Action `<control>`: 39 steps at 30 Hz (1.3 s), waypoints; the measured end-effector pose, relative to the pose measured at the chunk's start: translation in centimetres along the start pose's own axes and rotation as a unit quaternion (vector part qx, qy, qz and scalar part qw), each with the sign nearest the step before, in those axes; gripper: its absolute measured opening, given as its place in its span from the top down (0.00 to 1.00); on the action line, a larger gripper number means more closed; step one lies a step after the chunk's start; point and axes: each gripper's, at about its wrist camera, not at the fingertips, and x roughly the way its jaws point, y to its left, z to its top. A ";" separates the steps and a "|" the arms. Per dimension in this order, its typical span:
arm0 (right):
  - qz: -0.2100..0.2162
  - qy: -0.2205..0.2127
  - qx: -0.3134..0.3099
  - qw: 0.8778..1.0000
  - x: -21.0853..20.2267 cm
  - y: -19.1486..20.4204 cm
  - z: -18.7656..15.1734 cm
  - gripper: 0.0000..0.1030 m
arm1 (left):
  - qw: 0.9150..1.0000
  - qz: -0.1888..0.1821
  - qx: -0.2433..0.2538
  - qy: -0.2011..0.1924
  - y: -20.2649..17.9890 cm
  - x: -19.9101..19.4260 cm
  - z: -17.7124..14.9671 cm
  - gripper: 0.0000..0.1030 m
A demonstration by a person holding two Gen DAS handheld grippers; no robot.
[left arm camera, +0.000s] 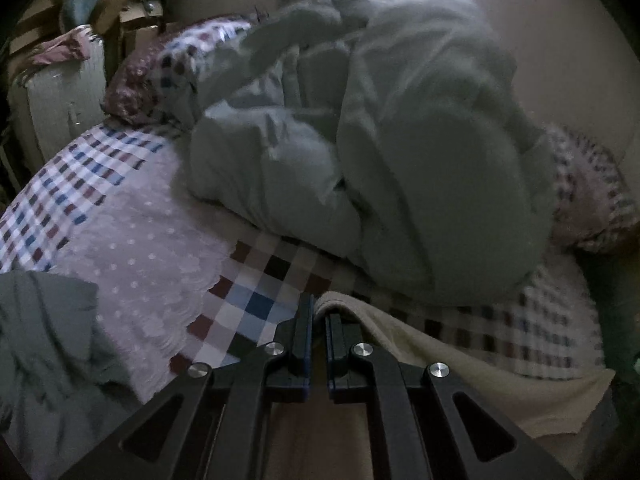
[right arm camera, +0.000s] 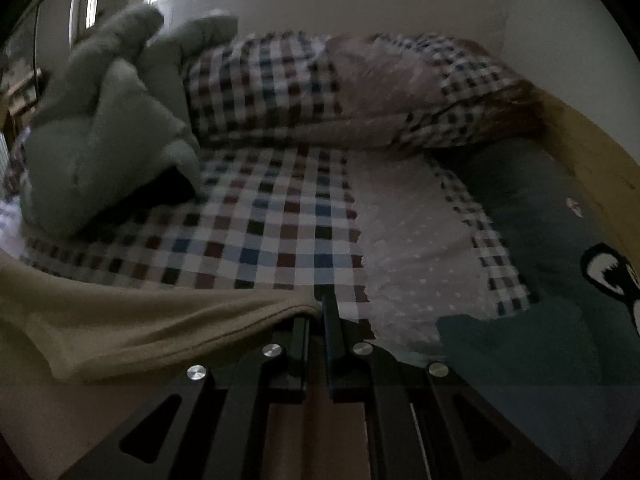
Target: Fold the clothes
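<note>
- Left gripper: jaws nearly together, pinching the edge of a cream garment that trails off to its right and lies over the checked bedsheet
- Right gripper: jaws likewise narrow, clamped on an edge of the same cream garment, which runs off to its left
- Location of the work: the cream cloth hangs between the two grippers at the near edge of the bed, low over the sheet, in front of a heaped grey-green duvet
- Judgement on the step: this looks like laying the held edge down flat to start or complete a fold. To do it well, keep both pinches firm and level with each other, keep the span between them taut so no wrinkle sets, and place the cloth on the open checked area short of the duvet
- Risk: a slack middle would bunch under the fold; uneven hands would skew the edge
- Left view only: a grey-green garment lying at the left of the bed, cluttered furniture beyond, the full bulk of the duvet
- Right view only: a checked pillow along the wall, a dark teal blanket with a cartoon print, the yellow wooden bed frame
- Both views are dim and blurred; fine fabric detail cannot be confirmed
</note>
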 end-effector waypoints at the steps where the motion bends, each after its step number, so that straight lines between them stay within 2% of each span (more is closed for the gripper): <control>1: -0.001 0.007 -0.007 1.000 1.3 0.2 0.0 0.96 | 1.000 0.005 0.004 0.005 -0.1 1.3 -0.1 0.96; 5: -0.005 0.030 -0.028 0.999 5.7 0.5 -0.2 0.96 | 0.999 0.022 0.017 0.024 -0.6 5.7 -0.6 0.97; 12: -0.006 0.052 -0.041 0.998 10.7 0.9 -1.9 0.96 | 0.997 0.043 0.054 0.038 -1.0 10.5 -2.8 0.96; 17: -0.007 0.063 -0.058 0.996 13.1 1.7 -3.9 0.94 | 0.995 0.037 0.088 0.024 -1.2 11.0 -3.8 0.96; 18: -0.004 0.063 -0.056 0.996 13.1 1.5 -3.9 0.92 | 0.996 0.028 0.087 0.021 -1.0 10.6 -3.8 0.95; 20: -0.003 0.064 -0.053 0.996 12.6 0.9 -3.7 0.78 | 0.996 0.009 0.085 0.016 -0.6 10.0 -3.7 0.91; 21: -0.001 0.062 -0.051 0.997 12.1 0.5 -3.7 0.65 | 0.997 0.001 0.081 0.012 -0.3 9.4 -3.7 0.83; 24: 0.008 0.052 -0.045 0.998 10.1 -0.7 -3.7 0.53 | 0.997 -0.021 0.080 0.007 0.2 7.8 -4.0 0.63; 27: 0.022 0.049 -0.057 0.997 7.7 -0.9 -4.1 0.53 | 0.995 -0.051 0.091 0.004 0.3 5.9 -4.7 0.56; 31: 0.056 0.044 -0.088 0.994 4.4 0.9 -4.8 0.53 | 0.990 -0.097 0.098 0.007 -0.5 3.3 -5.9 0.48; 35: 0.114 0.053 -0.122 0.985 2.9 4.5 -5.6 0.53 | 0.979 -0.149 0.127 0.053 -3.6 2.6 -8.1 0.46; 39: 0.151 0.079 -0.179 0.969 3.7 9.0 -6.8 0.55 | 0.962 -0.183 0.165 0.116 -7.5 3.7 -10.1 0.46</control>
